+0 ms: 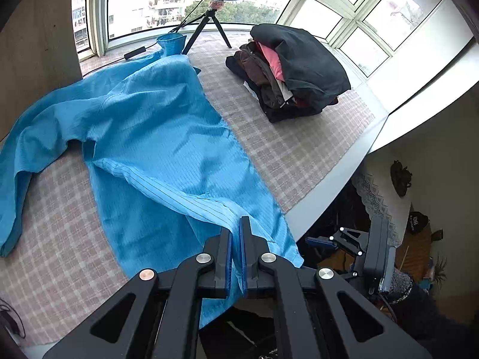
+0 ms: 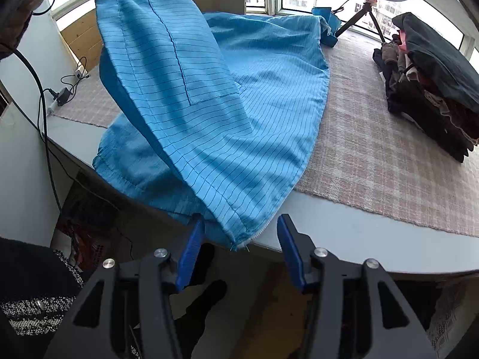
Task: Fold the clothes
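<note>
Left tongs [image 1: 236,239] are clamped shut on the hem of the blue striped coat [image 1: 155,137], pulling that edge up off the surface [image 2: 359,233]. Right tongs [image 2: 239,233] are gaping, with the coat's bottom corner sitting between the pads but not pinched, as far as I can see. The rest of the coat is spread over the checked mat [image 1: 293,149], with one sleeve flopped out to the side and the hem hanging past the surface's edge.

My worry: only one corner is actually held, so if the left side goes higher the fabric will probably skew or slide off the edge. The right tongs could also close on air.

Beyond the coat there's a pile of dark folded clothes [image 1: 296,71], and a ring light tripod [image 1: 209,30] by the collar end. Neither is blocking the fold yet, I'd say.
</note>
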